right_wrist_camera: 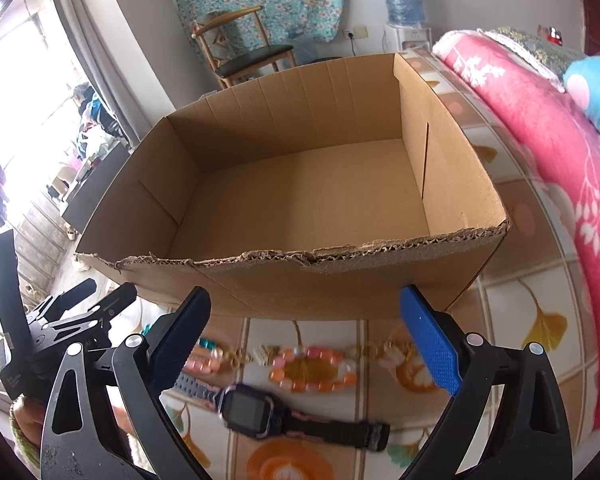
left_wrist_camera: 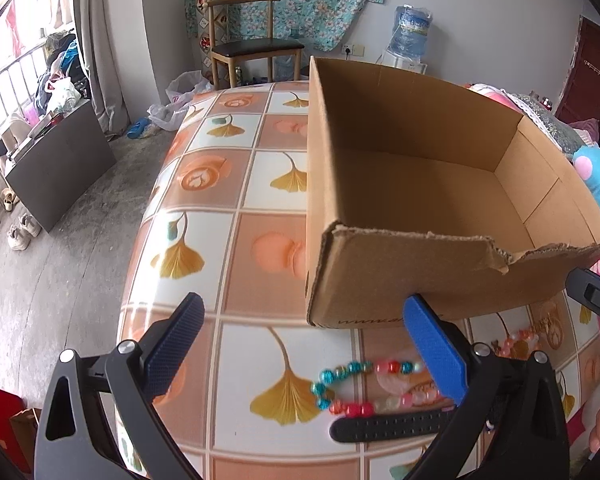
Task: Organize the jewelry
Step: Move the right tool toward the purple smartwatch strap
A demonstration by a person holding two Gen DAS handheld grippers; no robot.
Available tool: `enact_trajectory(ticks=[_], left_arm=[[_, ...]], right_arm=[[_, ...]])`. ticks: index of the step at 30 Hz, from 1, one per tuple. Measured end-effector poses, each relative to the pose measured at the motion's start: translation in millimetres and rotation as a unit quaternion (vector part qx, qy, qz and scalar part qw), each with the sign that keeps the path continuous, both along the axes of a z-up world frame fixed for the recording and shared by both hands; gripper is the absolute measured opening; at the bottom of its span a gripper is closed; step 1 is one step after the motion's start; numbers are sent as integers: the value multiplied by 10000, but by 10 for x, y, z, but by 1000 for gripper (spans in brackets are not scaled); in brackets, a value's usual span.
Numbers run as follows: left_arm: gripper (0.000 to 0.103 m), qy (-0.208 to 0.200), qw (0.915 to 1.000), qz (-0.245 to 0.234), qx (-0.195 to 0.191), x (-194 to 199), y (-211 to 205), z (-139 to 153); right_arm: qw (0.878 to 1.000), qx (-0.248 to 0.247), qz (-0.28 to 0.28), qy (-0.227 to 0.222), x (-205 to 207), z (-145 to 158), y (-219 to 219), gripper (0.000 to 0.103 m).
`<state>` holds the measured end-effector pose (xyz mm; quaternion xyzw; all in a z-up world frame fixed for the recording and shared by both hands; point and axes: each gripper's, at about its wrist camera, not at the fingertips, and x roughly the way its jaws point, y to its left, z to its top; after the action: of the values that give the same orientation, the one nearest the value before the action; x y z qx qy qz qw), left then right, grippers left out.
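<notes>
So the biggest thing here is the table [left_wrist_camera: 236, 184] with that ginkgo-leaf tile cloth, and it's basically the staging area; on it sits the open cardboard box [right_wrist_camera: 300, 184], flaps torn off along the near edge, looks empty as far as I can see, which I'd guess is where the jewelry is meant to end up since it's parked right behind the pieces; the jewelry itself is all lying flat on the table in a loose row just in front of the box's near wall; the black watch [right_wrist_camera: 256, 412] is closest to the camera, strap stretched out flat, probably the easiest grab; behind it the orange-pink bead bracelet [right_wrist_camera: 314, 368], and off to the left a teal and red bead bracelet [left_wrist_camera: 356, 388]; there's also some gold-ish chain stuff between them but it's blurry and I can't tell what it is; the right gripper [right_wrist_camera: 316, 340] has its fingers spread wide with nothing between them, hanging above the watch and bracelet; the left gripper [left_wrist_camera: 308, 348] is spread too, empty, though its blue finger covers part of the teal bracelet; one watch strap end is cut off behind the fingers in both views.
</notes>
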<state>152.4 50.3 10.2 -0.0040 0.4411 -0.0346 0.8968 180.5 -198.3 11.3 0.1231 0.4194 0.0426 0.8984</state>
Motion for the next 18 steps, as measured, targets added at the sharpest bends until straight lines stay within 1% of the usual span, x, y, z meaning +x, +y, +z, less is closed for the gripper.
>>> enact_trajectory(ticks=[2,4,7,10,12,13,16,18], left_arm=[[99,-38,10000,12,22,67,-3,-5],[99,-105,9999,18,35,126,-5,-18],[99,-248,9997,-27,32,130,-14,-3],[99,-624,9973,-375,-107,-79,-26,111],[99,-830,9945,-595,-212,-269,-40,151],[99,-851,9938,-670,-248,-347,-47,149],[99,-682,9930,-885,-384,-591,-89,82],[99,-566,9928,-980,-382,-719,-143,11]], right_arm=[[9999,102,25,-69,90,-5,-38,88],[9998,119,13,-127,111,-21,-73,85],[9997,182,-6,-153,111,-3,-143,78],[9993,155,100,-310,-97,82,-188,77],[9986,134,350,-384,-287,110,-172,77],[9978,153,516,-382,-377,107,-156,77],[9933,180,1096,-315,-553,97,-45,77],[9859,106,1650,-266,-717,71,122,77]])
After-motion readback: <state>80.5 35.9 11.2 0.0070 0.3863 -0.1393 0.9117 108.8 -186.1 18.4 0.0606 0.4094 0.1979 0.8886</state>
